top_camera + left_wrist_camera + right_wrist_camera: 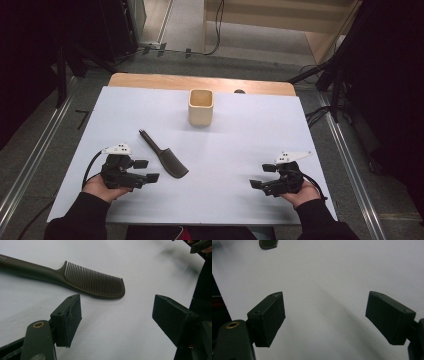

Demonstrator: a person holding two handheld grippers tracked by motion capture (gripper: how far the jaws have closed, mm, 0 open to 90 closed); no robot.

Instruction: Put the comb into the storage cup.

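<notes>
A dark comb [164, 154] lies flat on the white table sheet [235, 145], its handle pointing to the far left and its toothed end nearer me. My left gripper [146, 170] rests near the front left, open and empty, its jaws pointing right just short of the comb's toothed end [95, 282]. At the front right my right gripper [262, 176] stands open, pointing left, with bare sheet between its jaws. The comb's tip [269, 243] shows far off in the right gripper view. A cream square cup [200, 107] stands upright at the back middle.
The sheet covers a wooden table whose bare far edge [200, 81] shows behind the cup. Metal rails run along the floor on both sides. Cables and dark stands sit beyond the table. A person's hands in dark sleeves hold both grippers.
</notes>
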